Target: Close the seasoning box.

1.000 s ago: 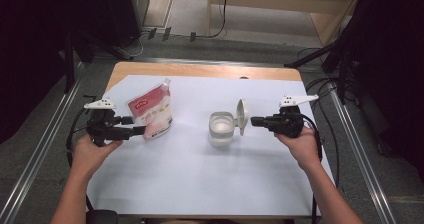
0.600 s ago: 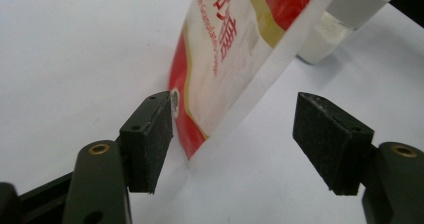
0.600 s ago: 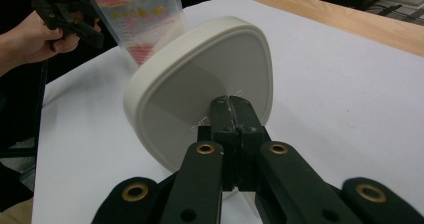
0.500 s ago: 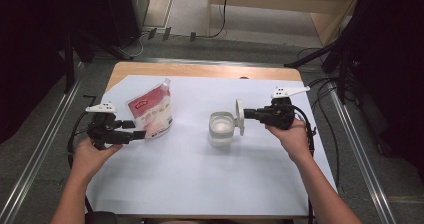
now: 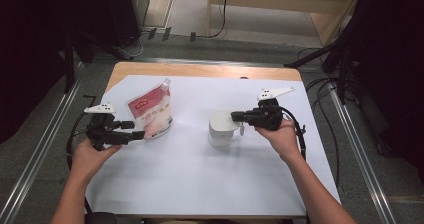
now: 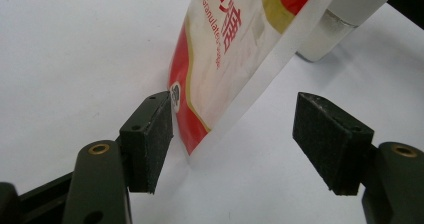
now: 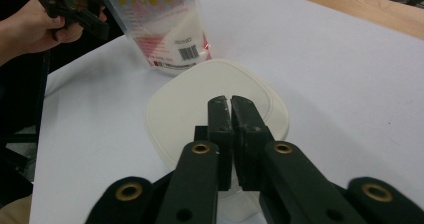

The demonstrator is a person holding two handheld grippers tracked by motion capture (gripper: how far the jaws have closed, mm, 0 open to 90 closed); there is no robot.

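A glossy red-and-white plastic pouch (image 5: 150, 115) stands between the left gripper (image 6: 232, 144)'s parted jaws near the white-covered desk (image 5: 190, 184)'s left edge. The right gripper (image 7: 231, 109), jaws pinched together, rests over a matte white rounded-square lidded container (image 5: 221, 128).

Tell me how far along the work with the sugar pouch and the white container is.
Done: the lid lies flat on the white container. In hand: the right gripper, jaws shut, rests over that lid; the left gripper stands open around the sugar pouch, one pad at the pouch's lower corner, without clamping it. Left, likely: withdrawing both grippers.
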